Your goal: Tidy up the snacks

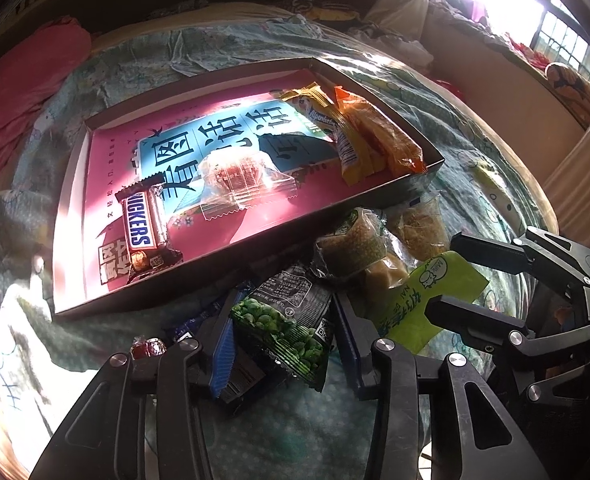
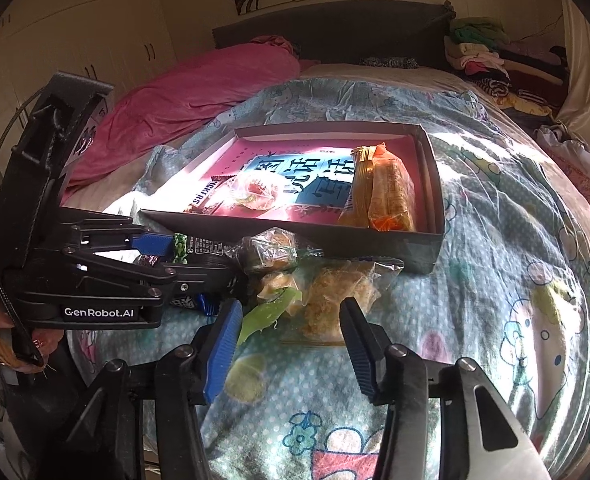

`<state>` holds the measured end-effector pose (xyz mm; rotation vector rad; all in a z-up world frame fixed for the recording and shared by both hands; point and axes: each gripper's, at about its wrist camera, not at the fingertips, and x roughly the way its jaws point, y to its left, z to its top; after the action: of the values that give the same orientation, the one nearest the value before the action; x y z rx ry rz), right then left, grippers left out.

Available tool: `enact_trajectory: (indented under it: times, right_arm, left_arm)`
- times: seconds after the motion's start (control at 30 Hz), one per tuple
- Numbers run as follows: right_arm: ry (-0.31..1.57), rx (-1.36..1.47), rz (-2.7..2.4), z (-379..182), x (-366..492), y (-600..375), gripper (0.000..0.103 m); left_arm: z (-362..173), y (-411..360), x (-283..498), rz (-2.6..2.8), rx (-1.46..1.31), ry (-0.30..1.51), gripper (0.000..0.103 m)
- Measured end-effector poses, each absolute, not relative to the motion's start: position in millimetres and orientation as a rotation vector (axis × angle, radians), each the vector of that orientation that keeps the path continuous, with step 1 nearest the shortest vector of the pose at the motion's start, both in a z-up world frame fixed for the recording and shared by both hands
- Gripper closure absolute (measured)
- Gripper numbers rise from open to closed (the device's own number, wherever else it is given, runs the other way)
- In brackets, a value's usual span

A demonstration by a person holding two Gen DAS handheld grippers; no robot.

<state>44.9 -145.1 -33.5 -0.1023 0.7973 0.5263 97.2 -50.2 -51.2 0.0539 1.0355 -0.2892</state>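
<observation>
I find my left gripper (image 1: 283, 344) clenched on the green pea packet (image 1: 291, 320) just near of the box (image 1: 231, 248), my right gripper (image 2: 291, 332) released around the floss pastry bag (image 2: 335, 300); I advise lifting clear before crossing the rim.

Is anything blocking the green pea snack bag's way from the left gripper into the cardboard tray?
Nothing visible: the green pea snack bag sits between the left gripper jaws, and only the cardboard tray near wall lies ahead.
</observation>
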Motion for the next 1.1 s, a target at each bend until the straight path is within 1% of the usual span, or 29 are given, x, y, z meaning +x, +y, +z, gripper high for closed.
enact_trajectory:
  times: [0.2, 0.37, 0.47, 0.63, 0.87, 1.0, 1.1]
  right_arm:
    - [0.765, -0.11, 0.517, -27, 41, -146, 0.052]
    - [0.815, -0.11, 0.555, -35, 43, -139, 0.053]
    - [0.837, -0.095, 0.567, -39, 46, -139, 0.059]
    - [0.852, -0.07, 0.571, -45, 53, -135, 0.061]
    - [0.847, -0.159, 0.557, -51, 58, -116, 0.061]
    - [0.838, -0.216, 0.553, -56, 64, -106, 0.065]
    - [0.835, -0.255, 0.552, -60, 67, -99, 0.065]
  left_arm:
    - [-51, -42, 93, -0.284, 0.028, 1.031, 0.057]
    - [-50, -36, 91, -0.281, 0.01, 1.026, 0.057]
    - [-49, -34, 90, -0.279, 0.001, 1.023, 0.057]
    - [-50, -30, 91, -0.279, -0.022, 1.02, 0.057]
    - [-51, -30, 91, -0.282, -0.027, 1.018, 0.057]
    - [-51, -30, 92, -0.284, -0.029, 1.02, 0.057]
    - [-52, -30, 93, -0.285, -0.03, 1.022, 0.057]
